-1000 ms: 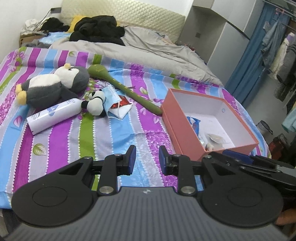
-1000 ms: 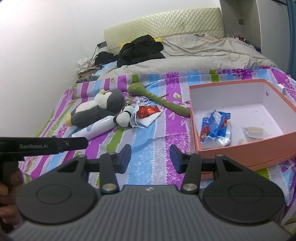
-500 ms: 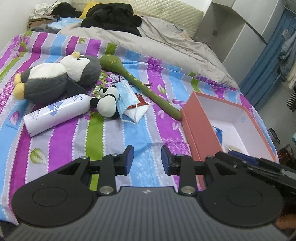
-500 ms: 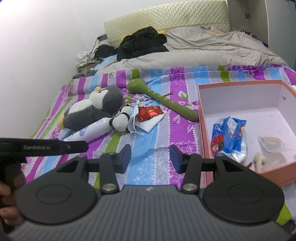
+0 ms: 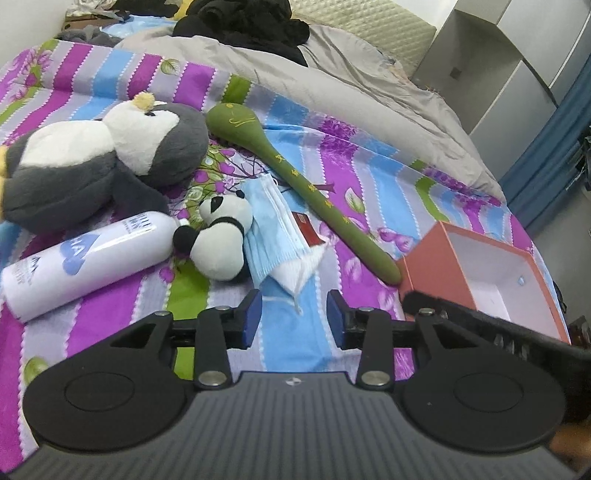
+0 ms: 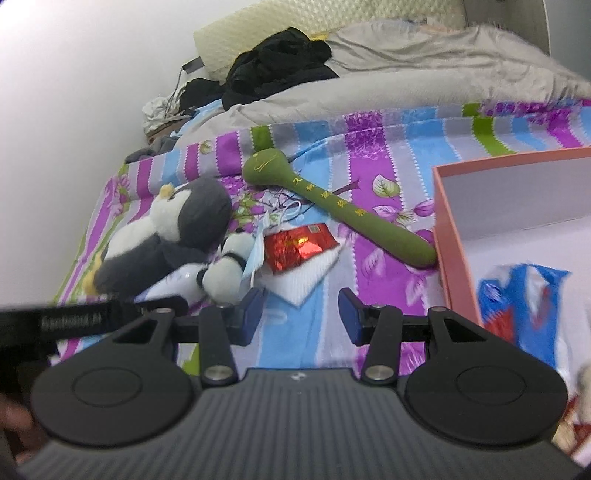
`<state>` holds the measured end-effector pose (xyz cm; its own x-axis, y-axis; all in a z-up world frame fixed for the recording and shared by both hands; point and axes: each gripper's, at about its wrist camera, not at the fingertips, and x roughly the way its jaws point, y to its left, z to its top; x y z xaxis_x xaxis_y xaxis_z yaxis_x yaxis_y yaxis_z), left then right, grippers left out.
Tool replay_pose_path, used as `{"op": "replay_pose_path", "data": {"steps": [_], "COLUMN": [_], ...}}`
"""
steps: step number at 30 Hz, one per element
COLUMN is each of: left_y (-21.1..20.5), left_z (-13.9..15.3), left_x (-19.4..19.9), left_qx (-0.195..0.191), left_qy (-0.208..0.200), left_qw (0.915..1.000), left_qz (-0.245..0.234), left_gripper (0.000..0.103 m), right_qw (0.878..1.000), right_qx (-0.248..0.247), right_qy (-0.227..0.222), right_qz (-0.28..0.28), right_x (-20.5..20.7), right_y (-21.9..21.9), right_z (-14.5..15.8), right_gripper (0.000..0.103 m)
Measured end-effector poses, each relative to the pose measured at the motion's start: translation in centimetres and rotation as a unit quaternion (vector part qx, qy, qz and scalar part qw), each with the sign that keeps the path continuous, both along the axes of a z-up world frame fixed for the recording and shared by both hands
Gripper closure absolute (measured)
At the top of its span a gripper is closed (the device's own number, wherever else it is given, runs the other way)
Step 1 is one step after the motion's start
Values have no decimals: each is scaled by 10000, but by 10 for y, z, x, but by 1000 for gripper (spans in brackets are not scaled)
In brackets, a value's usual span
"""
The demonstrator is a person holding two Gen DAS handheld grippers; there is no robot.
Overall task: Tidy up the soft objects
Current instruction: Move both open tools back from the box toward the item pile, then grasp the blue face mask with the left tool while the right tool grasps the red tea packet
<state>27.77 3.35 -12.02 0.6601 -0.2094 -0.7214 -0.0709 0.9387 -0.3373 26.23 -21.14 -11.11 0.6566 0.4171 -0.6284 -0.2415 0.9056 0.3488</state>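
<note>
A grey and white plush penguin (image 5: 92,162) (image 6: 173,229) lies on the striped bedspread. A small plush panda (image 5: 219,240) (image 6: 225,273) lies beside it, against a blue face mask (image 5: 275,229). A red foil packet (image 6: 299,247) rests on a white cloth (image 6: 306,280). A green spoon-shaped massage stick (image 5: 306,184) (image 6: 332,203) reaches to the pink box (image 5: 443,266) (image 6: 450,236). My left gripper (image 5: 294,315) is open and empty, just short of the mask. My right gripper (image 6: 301,314) is open and empty, just short of the white cloth.
A white bottle (image 5: 85,258) lies on its side in front of the penguin. The box holds a blue snack packet (image 6: 524,295). A grey duvet (image 5: 351,92) and black clothes (image 5: 251,22) lie at the bed's head. A wardrobe (image 5: 498,62) stands at the right.
Both grippers have moved forward and lower toward the pile of toys, mask and cloth. The jaws of both stay open.
</note>
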Motion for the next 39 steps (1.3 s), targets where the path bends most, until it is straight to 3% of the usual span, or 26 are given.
{"op": "replay_pose_path", "data": {"steps": [5,9,14,21,23,28,34,37,39], "left_y": [-1,-8,-18,-17,-14,-2,6,8,9], "left_z": [-18,-31,-46,-66,-70,-82,-90,-90,-91], "left_x": [25,39,55,75,80,87,86,84,82], "left_qx": [-45,24,384,860,881,676,500,443,434], "left_qy": [-66,-186,-348,-387,-337,-87,-29,-39,-42], "left_qw": [9999,9995,9984,9955,9955,9976,9986,9988,9989], "left_qz": [-116,-246,-240,-98,-31,78,173,196,193], "left_gripper": [48,47,46,47,55,84,94,95,96], "right_qw": [9986,9921,9742,9459,9399,9341,9318,9310,9320], "right_qx": [380,885,1461,1837,1909,1805,1646,1632,1605], "right_qy": [367,890,1715,2626,2771,2949,3042,3086,3097], "right_qz": [-43,-7,-126,-498,-578,-895,-1103,-1063,-989], "right_x": [51,96,146,180,187,194,202,205,207], "right_y": [4,10,19,32,36,44,55,62,67], "right_z": [-12,-27,-54,-91,-98,-106,-110,-109,-109], "right_gripper": [53,52,52,51,45,45,45,37,37]}}
